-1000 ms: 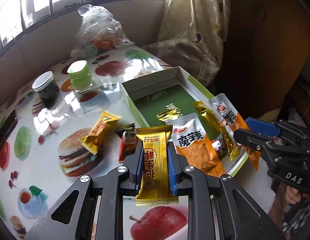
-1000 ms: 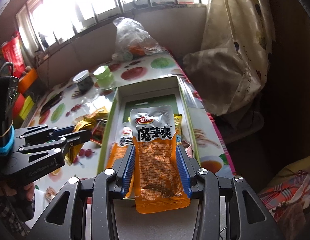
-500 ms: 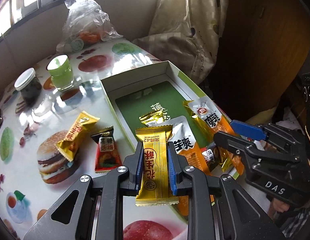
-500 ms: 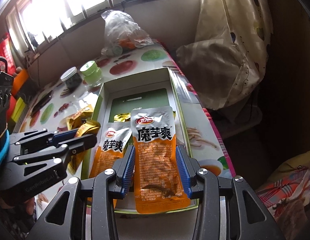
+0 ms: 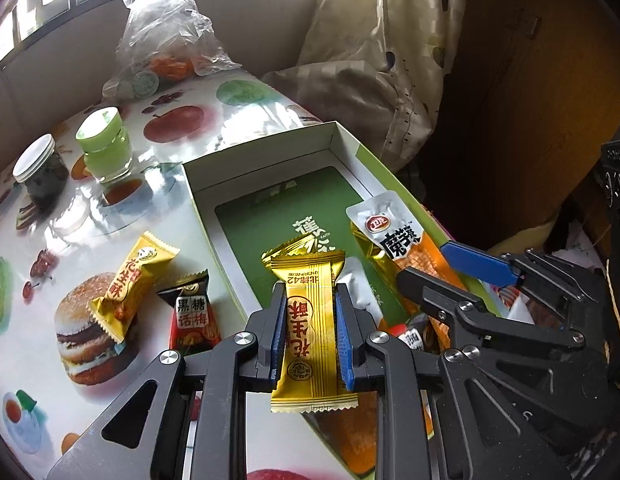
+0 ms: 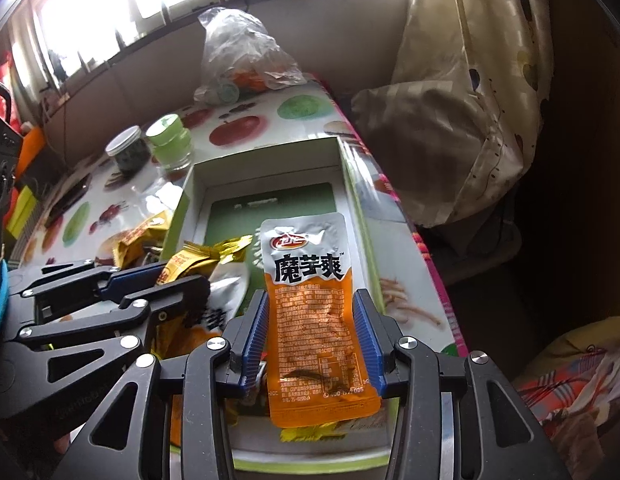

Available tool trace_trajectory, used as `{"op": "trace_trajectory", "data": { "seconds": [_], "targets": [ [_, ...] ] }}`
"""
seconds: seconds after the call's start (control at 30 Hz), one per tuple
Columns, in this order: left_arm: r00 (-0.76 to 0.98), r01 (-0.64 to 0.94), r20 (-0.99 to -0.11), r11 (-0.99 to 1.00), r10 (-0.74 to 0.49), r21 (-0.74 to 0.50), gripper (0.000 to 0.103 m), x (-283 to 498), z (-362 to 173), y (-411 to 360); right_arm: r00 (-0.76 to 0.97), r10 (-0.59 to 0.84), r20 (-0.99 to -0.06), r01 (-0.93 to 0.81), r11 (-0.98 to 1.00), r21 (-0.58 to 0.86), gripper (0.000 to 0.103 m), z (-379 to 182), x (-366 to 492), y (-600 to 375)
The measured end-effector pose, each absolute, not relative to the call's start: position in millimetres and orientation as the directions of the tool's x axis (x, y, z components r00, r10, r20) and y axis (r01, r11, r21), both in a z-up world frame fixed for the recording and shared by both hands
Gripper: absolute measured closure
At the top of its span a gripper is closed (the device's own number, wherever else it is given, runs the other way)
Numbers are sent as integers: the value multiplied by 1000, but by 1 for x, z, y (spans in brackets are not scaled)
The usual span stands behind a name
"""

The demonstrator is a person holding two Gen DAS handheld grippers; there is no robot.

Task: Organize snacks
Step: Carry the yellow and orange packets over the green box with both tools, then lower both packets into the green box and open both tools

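While the left gripper clamps a gold candy lengthwise, the box lies just ahead, below its tip. From the right wrist, the right gripper pinches an orange packet lengthwise above the box's near right corner; its jaws have just been easing apart.

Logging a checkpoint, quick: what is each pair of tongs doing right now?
Left tongs: closed on a gold candy wrapper.
Right tongs: closed on an orange and silver snack pouch, its jaws having just eased slightly wider.
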State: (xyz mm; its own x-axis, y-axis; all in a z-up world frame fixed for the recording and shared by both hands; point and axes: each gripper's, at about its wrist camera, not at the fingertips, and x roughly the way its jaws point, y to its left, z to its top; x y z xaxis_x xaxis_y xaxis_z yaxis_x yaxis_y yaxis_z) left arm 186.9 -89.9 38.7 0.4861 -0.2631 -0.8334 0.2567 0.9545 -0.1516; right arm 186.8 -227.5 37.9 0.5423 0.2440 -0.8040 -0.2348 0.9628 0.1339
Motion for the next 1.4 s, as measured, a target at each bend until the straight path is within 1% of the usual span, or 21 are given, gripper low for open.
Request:
{"op": "trace_trajectory", "data": {
  "seconds": [0.17,0.43,0.53,0.6,0.83,0.97,1.17,1.4],
  "targets": [
    [476,254,-836,953,-274,-167,80,192,36,-89,541,243,-806,-236,963,131,58,36,191,-230],
    [470,258,-839,951,-275,-167,77,194,35,-91,523,291,-801,-213,955,208,56,34,194,-239],
    [469,252,-839,952,-277,-174,73,195,35,-89,515,301,-803,-208,952,224,55,34,194,-240],
    [470,245,-837,952,-280,-182,67,195,36,-87,508,313,-802,-204,949,242,55,34,194,-242],
    [478,250,-828,949,-293,-192,65,191,40,-84,513,320,-797,-200,947,251,53,37,191,-244],
    [488,239,-824,952,-290,-194,56,188,43,-81,519,326,-790,-195,945,261,51,40,188,-246],
    [498,238,-814,950,-297,-201,55,182,48,-76,527,319,-788,-193,947,255,50,45,182,-246],
    [537,228,-799,958,-273,-173,54,170,59,-69,558,308,-770,-191,951,241,49,56,170,-243]
  ]
}}
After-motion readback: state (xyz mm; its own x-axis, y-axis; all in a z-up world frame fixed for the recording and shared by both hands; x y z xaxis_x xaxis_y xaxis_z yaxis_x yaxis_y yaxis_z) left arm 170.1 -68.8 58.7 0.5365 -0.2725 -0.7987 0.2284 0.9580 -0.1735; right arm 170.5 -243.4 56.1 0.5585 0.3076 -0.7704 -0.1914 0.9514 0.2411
